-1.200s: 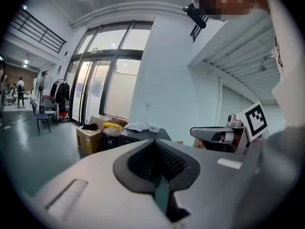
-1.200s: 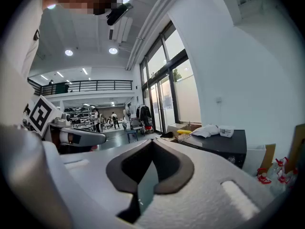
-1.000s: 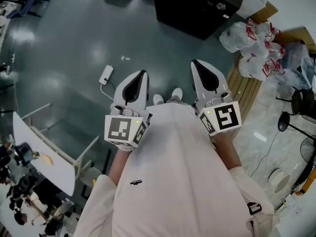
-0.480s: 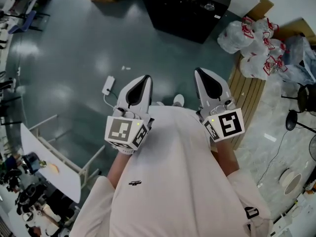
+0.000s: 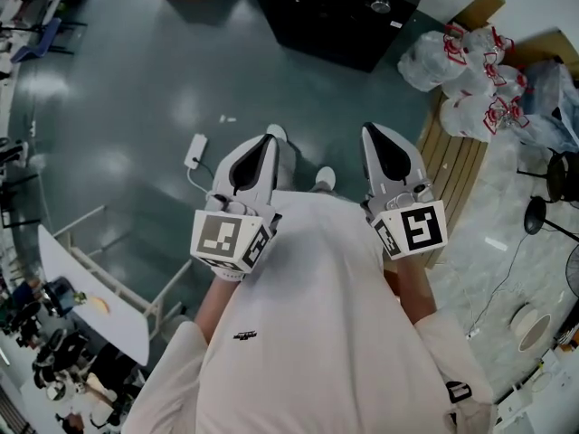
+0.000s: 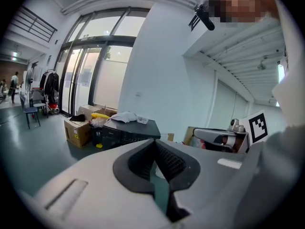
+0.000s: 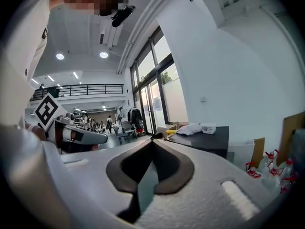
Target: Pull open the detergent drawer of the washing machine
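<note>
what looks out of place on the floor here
A white power strip lies loose on the open floor, cable trailing, and plastic bags are heaped by the wooden slats at right. Nothing looks spilled or broken.

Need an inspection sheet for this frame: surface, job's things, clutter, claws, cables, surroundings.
Surface: glossy grey-green floor; no worktop under the claws.
Job's things: no washing machine or detergent drawer can be made out; a black cabinet stands ahead.
Clutter: white plastic bags beside a wooden pallet; cardboard box left of the cabinet.
Claws: left claw shut, empty; right claw shut, empty; both held out in front of the person.
Cables: what looks like a white power strip with its cord lying on the floor.
Surroundings: tall glazed doors, white wall, people far off in the right gripper view.
</note>
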Demonstrator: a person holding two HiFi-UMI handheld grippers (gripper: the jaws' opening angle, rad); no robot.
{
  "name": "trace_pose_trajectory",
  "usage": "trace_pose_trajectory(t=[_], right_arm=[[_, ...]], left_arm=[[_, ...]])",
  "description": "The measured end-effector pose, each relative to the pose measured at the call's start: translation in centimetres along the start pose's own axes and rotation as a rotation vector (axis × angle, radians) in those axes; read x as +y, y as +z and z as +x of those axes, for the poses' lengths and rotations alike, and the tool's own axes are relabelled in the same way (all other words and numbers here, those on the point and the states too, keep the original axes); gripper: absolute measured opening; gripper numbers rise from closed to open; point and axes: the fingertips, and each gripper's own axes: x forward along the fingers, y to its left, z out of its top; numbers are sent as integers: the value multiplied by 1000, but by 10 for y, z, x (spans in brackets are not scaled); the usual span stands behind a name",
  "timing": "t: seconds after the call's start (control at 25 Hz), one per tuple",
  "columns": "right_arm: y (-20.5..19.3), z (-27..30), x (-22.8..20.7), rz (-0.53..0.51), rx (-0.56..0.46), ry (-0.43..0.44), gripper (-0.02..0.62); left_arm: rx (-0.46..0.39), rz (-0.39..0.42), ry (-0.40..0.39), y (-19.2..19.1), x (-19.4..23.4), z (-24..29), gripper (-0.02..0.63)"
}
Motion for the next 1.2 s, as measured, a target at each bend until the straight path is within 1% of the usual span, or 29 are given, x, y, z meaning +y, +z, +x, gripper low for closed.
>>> trace_pose_trajectory(t=[0.16,0.32,0.52,0.56,0.64,0.72,0.84,1.04,1.2], right_arm=[[-6,16,-5,-7,31,-6,3],[-5,47,-12,-4,51,-25,3],[7,96,-20,-10,57,-37,5],[11,107,-23,-12,56,-46,5],[20,131,-27,-14,49,-68,5],[29,155,-32,-16,42,-87,5],[38,186,-37,-16,42,-109,5],[48,231,-32,-17,40,-146,5],[54,259,-33,-22,38,-166,5]], left_arm=[[-4,-37,-10,-3,14,12,18],[-4,-65,-8,-1,42,32,18],[-18,-88,-40,18,80,67,17],[-19,-83,-54,24,87,73,28],[-17,-68,-88,39,102,85,148],[-24,-53,-109,53,120,96,169],[-37,-49,-125,67,148,110,218],[-54,-68,-153,82,197,131,246],[-73,-71,-187,89,222,152,268]])
